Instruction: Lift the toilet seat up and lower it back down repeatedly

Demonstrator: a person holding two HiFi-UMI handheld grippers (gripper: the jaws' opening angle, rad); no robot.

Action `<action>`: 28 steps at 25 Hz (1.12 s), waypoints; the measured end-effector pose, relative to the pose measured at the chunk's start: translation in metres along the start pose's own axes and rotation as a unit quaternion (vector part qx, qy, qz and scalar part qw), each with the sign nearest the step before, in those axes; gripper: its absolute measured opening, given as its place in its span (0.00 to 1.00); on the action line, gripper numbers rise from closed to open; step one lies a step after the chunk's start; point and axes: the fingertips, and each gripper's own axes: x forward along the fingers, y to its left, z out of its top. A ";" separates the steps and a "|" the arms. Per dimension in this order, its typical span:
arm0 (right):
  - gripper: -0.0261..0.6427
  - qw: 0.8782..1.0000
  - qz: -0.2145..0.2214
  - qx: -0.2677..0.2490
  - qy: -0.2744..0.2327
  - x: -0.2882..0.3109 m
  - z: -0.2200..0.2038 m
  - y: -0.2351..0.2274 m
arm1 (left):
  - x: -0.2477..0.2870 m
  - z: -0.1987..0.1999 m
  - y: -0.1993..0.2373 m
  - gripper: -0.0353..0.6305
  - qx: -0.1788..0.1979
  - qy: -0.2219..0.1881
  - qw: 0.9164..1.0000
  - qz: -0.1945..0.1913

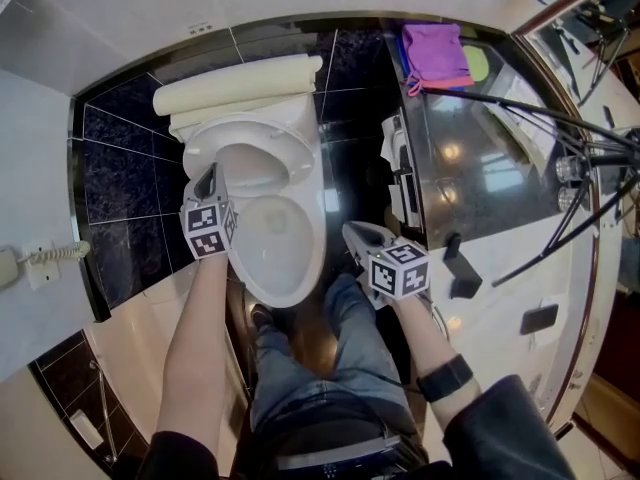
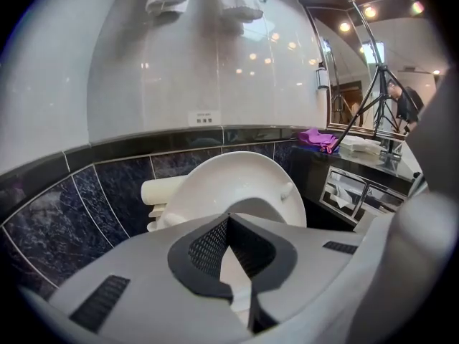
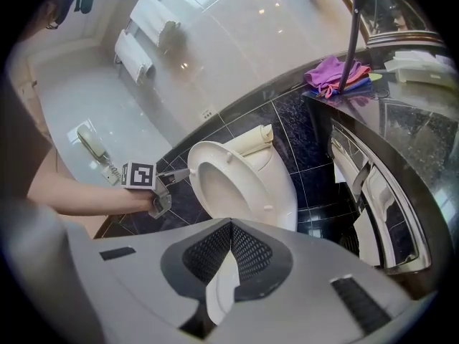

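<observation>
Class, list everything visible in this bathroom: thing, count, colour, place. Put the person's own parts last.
toilet bowl: one, white, floor centre
toilet seat: one, white, raised above the bowl
cistern: one, cream, behind the seat
counter: one, dark, right of the toilet
cloth: one, purple, on the counter
wall phone: one, white, left wall
tripod: one, black, far right
towels: two, white, high on the wall
left gripper: one, grey, shut, tip at the seat's rim
right gripper: one, grey, shut, empty, beside the bowl
legs: two, blue jeans, before the bowl
</observation>
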 end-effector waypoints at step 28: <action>0.04 0.986 -0.069 -0.136 -0.066 -0.094 0.017 0.130 | -0.271 0.027 -0.037 0.05 0.010 -0.040 0.995 -0.089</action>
